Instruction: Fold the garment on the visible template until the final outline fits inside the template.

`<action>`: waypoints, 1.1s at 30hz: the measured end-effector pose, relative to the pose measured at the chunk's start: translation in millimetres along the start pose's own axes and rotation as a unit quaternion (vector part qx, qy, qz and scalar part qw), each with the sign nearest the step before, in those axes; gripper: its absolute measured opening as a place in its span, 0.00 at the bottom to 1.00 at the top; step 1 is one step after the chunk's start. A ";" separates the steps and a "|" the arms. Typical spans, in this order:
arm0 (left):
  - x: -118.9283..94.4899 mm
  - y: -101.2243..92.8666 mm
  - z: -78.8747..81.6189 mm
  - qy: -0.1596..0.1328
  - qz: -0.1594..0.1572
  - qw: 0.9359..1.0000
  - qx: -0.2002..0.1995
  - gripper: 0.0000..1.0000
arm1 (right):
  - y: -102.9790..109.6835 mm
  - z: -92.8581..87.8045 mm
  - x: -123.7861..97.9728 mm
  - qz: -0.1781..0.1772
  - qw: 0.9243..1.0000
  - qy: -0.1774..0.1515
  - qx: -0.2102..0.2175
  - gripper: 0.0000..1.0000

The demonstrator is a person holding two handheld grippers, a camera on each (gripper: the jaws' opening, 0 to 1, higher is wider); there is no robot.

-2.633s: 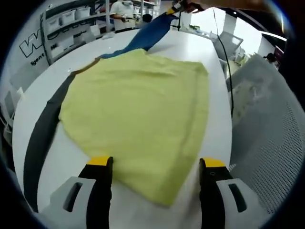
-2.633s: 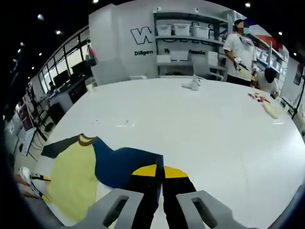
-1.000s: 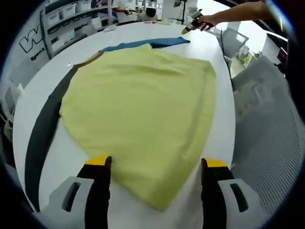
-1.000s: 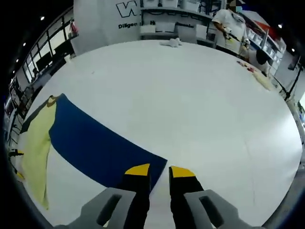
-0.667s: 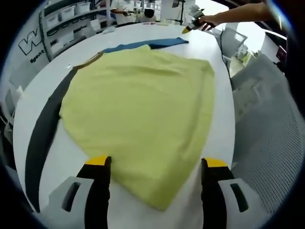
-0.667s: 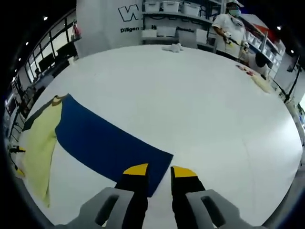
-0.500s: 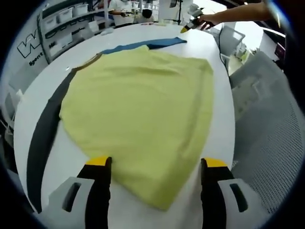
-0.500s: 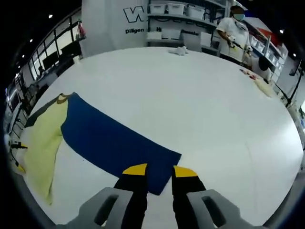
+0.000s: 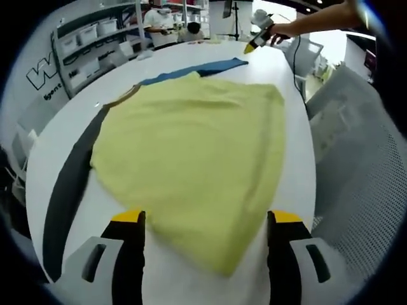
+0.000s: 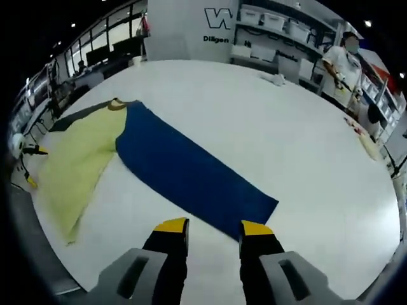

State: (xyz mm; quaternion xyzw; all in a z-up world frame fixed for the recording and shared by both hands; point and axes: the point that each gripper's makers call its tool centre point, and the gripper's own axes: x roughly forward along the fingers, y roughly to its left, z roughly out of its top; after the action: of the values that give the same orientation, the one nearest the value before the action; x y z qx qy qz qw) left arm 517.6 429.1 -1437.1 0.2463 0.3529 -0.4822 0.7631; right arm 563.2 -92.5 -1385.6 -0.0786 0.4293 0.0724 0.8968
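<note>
Shirt (image 9: 191,171) lies flat on the white table (image 10: 305,127): yellow body across the middle of the left gripper view, dark sleeve (image 9: 70,184) trailing down the left of the frame, blue sleeve (image 10: 191,175) stretched out.

Left gripper (image 9: 206,219): jaws wide apart, holding nothing, hovering at the hem at frame bottom. The right gripper (image 9: 257,35) appears small at upper right of that view, in a person's hand.

Right gripper (image 10: 213,227): jaws parted, empty, just short of the blue sleeve's cuff edge.

Key relation: in the right gripper view the blue sleeve runs on a long diagonal from the collar (image 10: 116,101) at upper left down to the cuff at centre right, so its far end lies nearest the right gripper (the left is well off at the hem). Folding that sleeve inward looks like the right gripper's job.

No template outline that I can make out.
</note>
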 end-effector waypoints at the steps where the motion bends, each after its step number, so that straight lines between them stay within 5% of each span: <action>1: -1.3 1.2 -1.0 -0.001 0.002 1.000 -0.002 0.80 | 4.3 0.5 -0.3 0.005 1.000 -0.002 -0.004 0.28; 21: -19.2 -4.4 -22.3 0.000 -0.006 0.999 -0.054 0.69 | 89.5 -8.5 -5.6 0.120 0.992 -0.012 -0.039 0.49; 33: -22.0 -15.8 -27.6 0.008 -0.028 0.997 -0.076 0.50 | 158.5 -29.9 -8.1 0.224 0.972 -0.008 -0.075 0.46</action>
State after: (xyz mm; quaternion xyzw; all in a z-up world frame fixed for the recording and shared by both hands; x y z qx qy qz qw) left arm 488.6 454.7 -1438.0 0.1813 0.4009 -0.4735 0.7630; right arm 504.2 55.8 -1410.2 -0.0474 0.4218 0.3041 0.8528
